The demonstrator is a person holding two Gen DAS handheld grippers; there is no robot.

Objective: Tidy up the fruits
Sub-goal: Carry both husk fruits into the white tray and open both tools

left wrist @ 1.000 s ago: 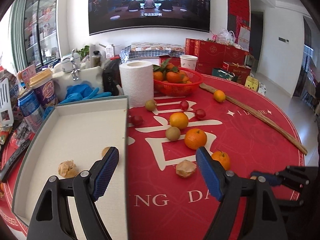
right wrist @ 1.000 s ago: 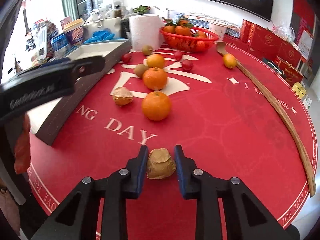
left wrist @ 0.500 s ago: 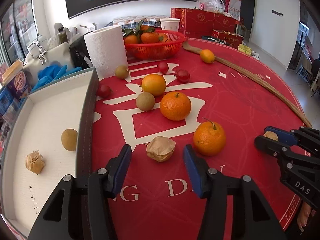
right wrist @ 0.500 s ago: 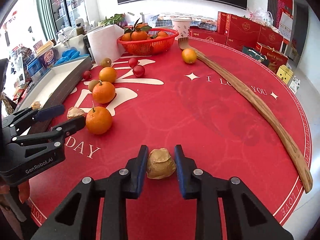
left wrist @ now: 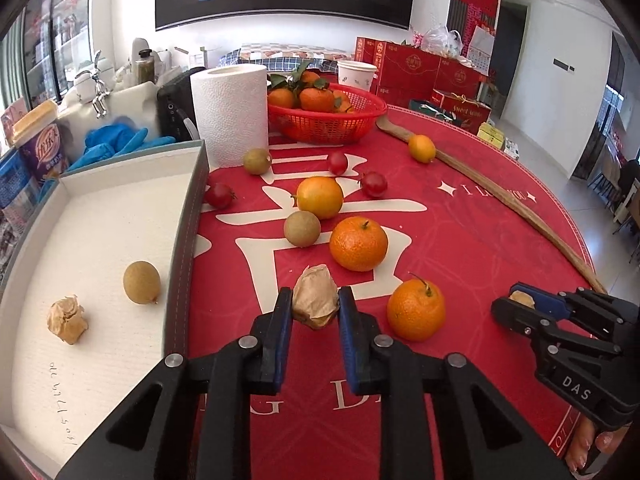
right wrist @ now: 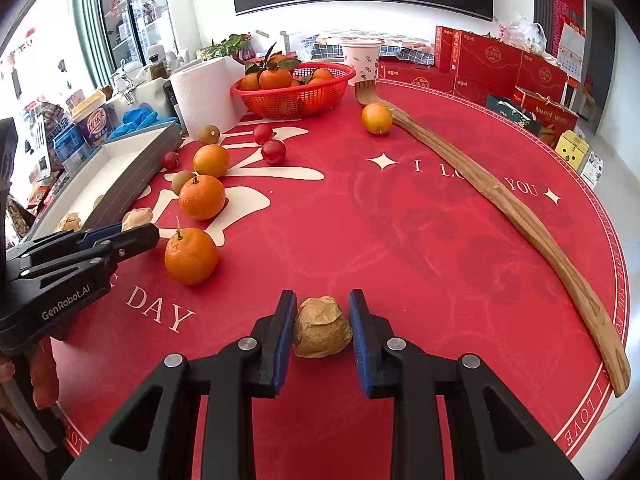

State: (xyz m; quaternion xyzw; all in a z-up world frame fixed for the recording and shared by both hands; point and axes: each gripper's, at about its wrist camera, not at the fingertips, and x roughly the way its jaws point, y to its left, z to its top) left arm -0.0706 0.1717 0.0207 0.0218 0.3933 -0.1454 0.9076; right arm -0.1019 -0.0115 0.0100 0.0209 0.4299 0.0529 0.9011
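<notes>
Left gripper has just been closing & now clamps a papery husk fruit on the red mat, beside the white tray. Right gripper pinches another husk fruit. Risk: husks look thin, so too hard a squeeze could crush them; the left fruit could clip the tray wall.

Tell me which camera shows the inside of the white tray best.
The left wrist view: the white tray lies open, showing a husked fruit and a longan inside. The right wrist view catches only its far-off edge.
</notes>
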